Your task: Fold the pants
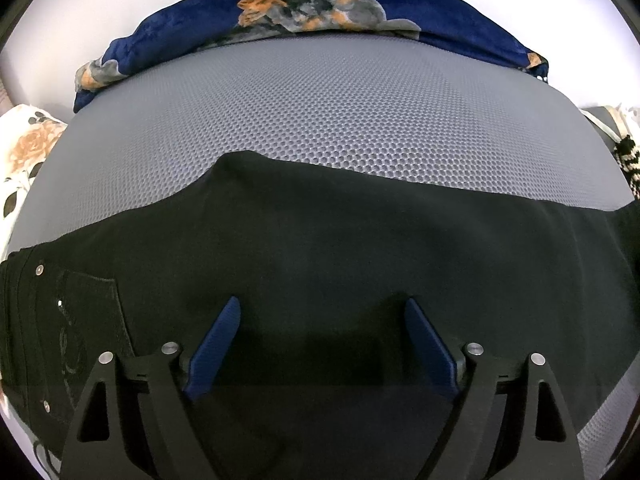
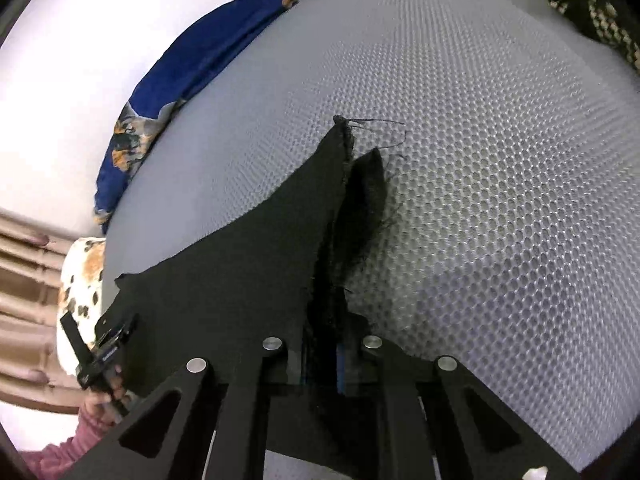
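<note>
Plainly, the black pants [image 1: 320, 248] lie spread across the grey mesh mattress [image 1: 320, 100], waistband and a riveted pocket [image 1: 80, 312] at the left of the left wrist view. The left gripper [image 1: 322, 312] hangs over the cloth with its jaws spread wide; the blue fingers [image 1: 216, 344] stand apart and nothing is pinched between them, though whether their tips touch the fabric cannot be told. It tilts steeply down toward the pants.

The right gripper [image 2: 324, 344] has its jaws pressed together on the pants [image 2: 240, 272] at a frayed leg end, whose loose threads trail over the mattress [image 2: 480, 160]. The cloth rises out of the jaws in a lifted ridge. This gripper also points steeply down.

A blue blanket [image 1: 180, 40] lies along the mattress's far edge.
</note>
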`<state>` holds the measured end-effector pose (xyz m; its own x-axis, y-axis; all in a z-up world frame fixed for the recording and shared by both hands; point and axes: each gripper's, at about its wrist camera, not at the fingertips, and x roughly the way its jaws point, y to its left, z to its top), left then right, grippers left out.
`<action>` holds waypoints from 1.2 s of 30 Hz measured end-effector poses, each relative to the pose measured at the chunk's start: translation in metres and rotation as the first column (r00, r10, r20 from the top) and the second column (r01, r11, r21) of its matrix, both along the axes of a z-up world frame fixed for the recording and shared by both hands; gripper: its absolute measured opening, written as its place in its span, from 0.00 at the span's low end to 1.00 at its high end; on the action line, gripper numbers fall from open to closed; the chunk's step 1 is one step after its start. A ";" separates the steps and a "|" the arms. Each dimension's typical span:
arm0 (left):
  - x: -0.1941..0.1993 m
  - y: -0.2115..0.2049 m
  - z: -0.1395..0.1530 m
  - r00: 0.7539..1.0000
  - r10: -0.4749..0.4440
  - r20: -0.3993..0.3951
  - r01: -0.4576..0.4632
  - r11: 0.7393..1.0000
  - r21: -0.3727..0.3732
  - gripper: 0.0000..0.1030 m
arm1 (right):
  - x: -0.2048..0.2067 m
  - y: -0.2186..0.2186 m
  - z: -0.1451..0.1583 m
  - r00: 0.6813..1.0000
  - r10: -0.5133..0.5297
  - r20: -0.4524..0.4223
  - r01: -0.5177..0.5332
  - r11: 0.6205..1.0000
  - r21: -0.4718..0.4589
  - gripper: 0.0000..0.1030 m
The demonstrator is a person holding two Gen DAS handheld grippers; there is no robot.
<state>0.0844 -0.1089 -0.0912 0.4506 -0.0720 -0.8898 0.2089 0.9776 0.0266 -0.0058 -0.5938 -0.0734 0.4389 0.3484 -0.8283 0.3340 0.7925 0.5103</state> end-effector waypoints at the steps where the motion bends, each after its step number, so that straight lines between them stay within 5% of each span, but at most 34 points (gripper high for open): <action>1: 0.000 0.001 0.000 1.000 -0.005 0.001 0.005 1.000 -0.002 0.82 | 0.001 0.006 0.005 1.000 -0.006 -0.005 0.006 1.000 -0.025 0.09; 19: -0.018 0.074 0.032 0.997 0.035 0.075 -0.028 0.996 -0.087 0.82 | 0.031 0.145 0.052 0.995 0.091 0.035 -0.089 0.995 -0.050 0.09; 36: -0.027 0.121 0.052 0.994 0.021 0.109 -0.004 0.987 -0.159 0.82 | 0.090 0.321 0.023 0.945 0.325 0.029 -0.326 0.944 0.049 0.08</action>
